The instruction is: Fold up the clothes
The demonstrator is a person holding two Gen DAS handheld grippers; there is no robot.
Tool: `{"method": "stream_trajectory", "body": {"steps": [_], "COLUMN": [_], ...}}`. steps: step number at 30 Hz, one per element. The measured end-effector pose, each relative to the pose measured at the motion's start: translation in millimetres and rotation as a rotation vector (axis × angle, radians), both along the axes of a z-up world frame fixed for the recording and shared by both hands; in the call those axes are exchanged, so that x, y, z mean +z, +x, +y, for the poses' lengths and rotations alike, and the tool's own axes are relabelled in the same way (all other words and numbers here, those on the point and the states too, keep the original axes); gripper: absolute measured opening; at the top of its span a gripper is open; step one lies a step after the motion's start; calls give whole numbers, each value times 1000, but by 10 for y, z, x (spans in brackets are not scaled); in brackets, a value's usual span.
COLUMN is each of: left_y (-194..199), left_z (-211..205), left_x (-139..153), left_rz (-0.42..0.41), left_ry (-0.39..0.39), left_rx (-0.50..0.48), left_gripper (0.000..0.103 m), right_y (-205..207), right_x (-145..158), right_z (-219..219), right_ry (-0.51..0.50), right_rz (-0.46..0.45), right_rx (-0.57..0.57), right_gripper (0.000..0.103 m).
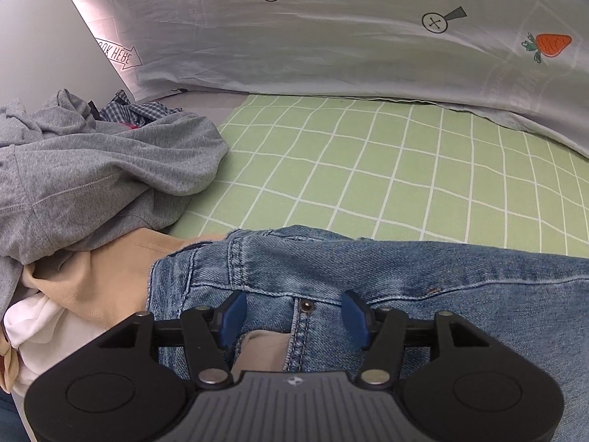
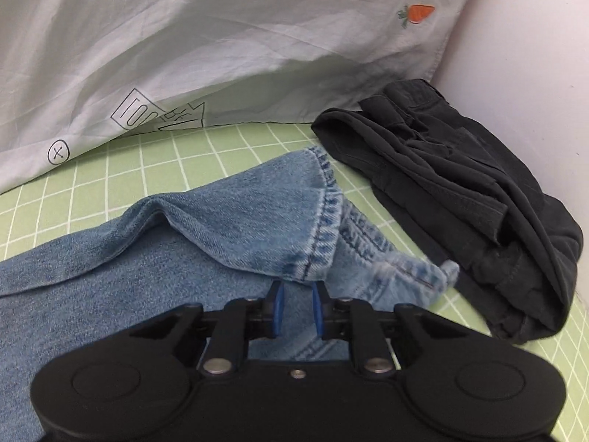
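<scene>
Jeans point(image 1: 368, 269): faded denim, thick stitched seams, rumpled.

The jeans point(image 1: 368, 269) were faded blue denim. The sheet point(image 1: 368, 169) was pale green with a white grid. The quilt point(image 1: 331, 37) was white with orange carrots. A grey top point(image 1: 92, 176) lay near tan cloth point(image 1: 110, 276); the trousers point(image 2: 460, 184) were black.

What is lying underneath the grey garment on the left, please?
A tan garment pokes out beneath the grey garment, with white fabric lower still; how far they run under it is covered.
</scene>
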State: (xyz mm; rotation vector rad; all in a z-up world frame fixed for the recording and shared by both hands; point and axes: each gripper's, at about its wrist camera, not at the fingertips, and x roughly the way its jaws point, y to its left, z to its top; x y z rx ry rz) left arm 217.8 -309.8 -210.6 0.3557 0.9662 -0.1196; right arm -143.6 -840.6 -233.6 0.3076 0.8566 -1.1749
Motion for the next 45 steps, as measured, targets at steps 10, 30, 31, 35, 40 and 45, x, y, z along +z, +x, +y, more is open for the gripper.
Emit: {"method": "stream_trajectory", "body": {"steps": [10, 30, 31, 35, 40, 45], "left_y": [69, -110, -149, -290, -425, -397], "left_z": [133, 235, 263, 339, 341, 395], "left_x": [-58, -1, -3, -29, -89, -134], "left_rz": [17, 64, 68, 80, 58, 57], "left_ry": [-17, 5, -3, -13, 26, 2], "left_rx": [111, -1, -8, -51, -167, -225], "left_gripper": [87, 96, 96, 99, 102, 103], "right_y": [210, 417, 367, 98, -33, 186], "right_x": [162, 205, 246, 252, 199, 61], "right_z": [-815, 106, 183, 961, 1916, 2627], "right_ry": [23, 171, 183, 220, 311, 441], "right_rz": [-122, -336, -367, -385, -418, -497], "right_rx": [-89, -154, -173, -198, -175, -46], "right_gripper": [33, 103, 103, 103, 103, 103]}}
